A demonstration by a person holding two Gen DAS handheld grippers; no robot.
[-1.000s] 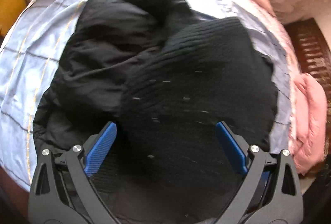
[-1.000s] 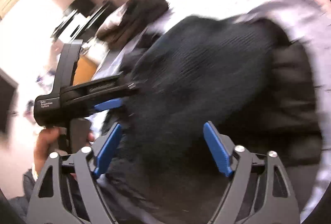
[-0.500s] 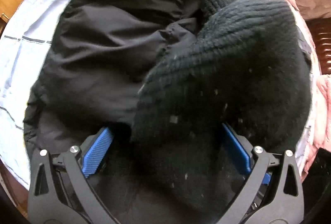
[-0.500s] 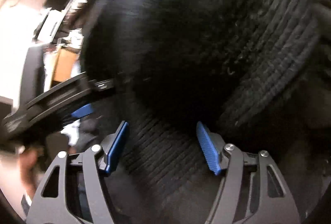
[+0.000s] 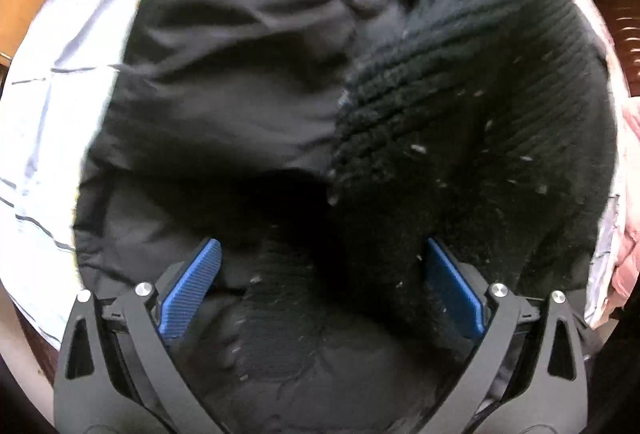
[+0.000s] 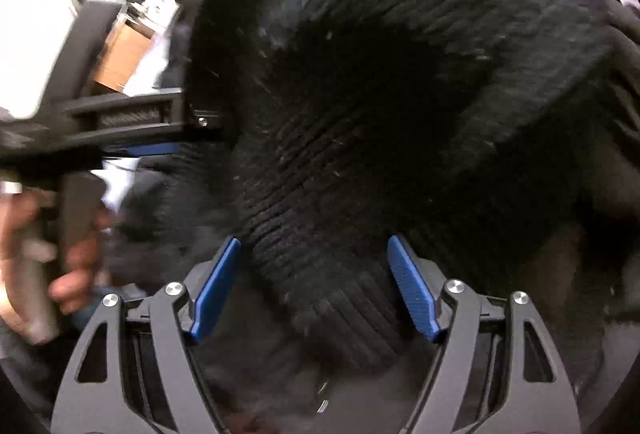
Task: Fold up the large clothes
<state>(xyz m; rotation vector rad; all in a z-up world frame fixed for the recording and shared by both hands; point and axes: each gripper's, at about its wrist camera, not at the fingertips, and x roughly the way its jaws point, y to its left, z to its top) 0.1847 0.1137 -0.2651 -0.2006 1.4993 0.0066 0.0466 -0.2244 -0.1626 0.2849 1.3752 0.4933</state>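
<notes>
A black ribbed knit sweater (image 5: pixel 472 105) lies bunched over a smooth black garment (image 5: pixel 224 85) on a pale blue checked bedsheet (image 5: pixel 48 121). My left gripper (image 5: pixel 320 266) is open, its blue pads on either side of the sweater's dark folds, pressed close to the cloth. In the right wrist view the sweater (image 6: pixel 400 73) fills the frame. My right gripper (image 6: pixel 314 262) is open with a thick ribbed fold between its pads. The left gripper (image 6: pixel 132 121) shows at the left, reaching into the sweater's edge, with the hand (image 6: pixel 48 258) holding it.
Pink bedding (image 5: pixel 628 254) lies along the sheet's right side. Wooden furniture (image 5: pixel 20 5) stands at the far left beyond the bed. A dark wooden piece (image 5: pixel 620 25) sits at the right. A cardboard-coloured box (image 6: pixel 120 57) shows behind the left gripper.
Both grippers have moved down and in onto the sweater, which now fills both views. The right gripper's jaws have narrowed around a ribbed fold.
</notes>
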